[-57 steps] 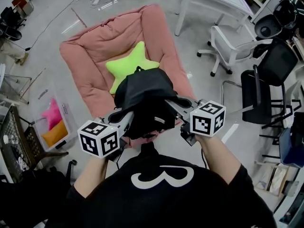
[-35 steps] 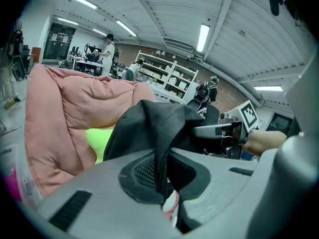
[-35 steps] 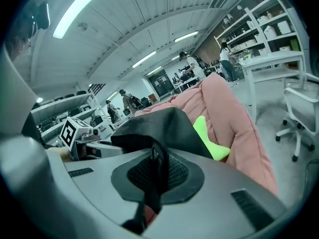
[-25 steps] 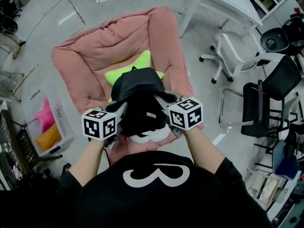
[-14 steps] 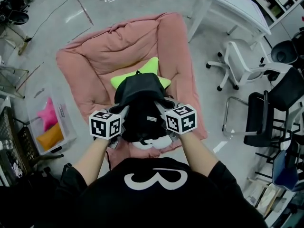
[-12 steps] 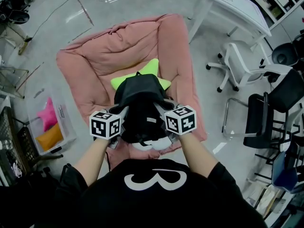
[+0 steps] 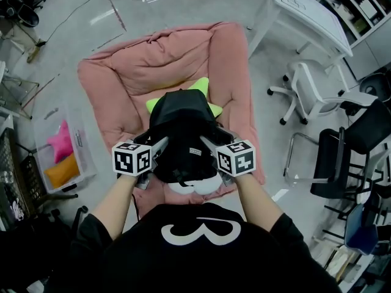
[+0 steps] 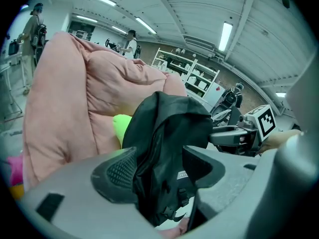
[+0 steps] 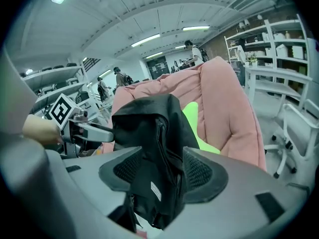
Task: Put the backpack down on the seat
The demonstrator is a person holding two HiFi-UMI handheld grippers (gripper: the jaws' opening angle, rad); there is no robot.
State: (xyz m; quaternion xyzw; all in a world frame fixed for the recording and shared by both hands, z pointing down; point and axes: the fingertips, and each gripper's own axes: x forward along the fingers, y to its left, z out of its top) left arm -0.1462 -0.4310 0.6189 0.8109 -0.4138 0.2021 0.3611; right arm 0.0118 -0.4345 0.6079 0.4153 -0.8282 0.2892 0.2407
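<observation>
Black backpack (image 7: pixel 183 133) stands at the seat's (image 7: pixel 122 78) near edge, its fabric loose between the opening jaws of left gripper (image 8: pixel 159 167) and right gripper (image 9: pixel 163 169), so, seemingly top-heavy, it could slump off.

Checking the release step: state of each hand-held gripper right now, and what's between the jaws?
Left hand-held gripper: jaws opening, black fabric backpack between them, pads not pressing it.
Right hand-held gripper: jaws opening, same backpack between them, not gripped.
</observation>
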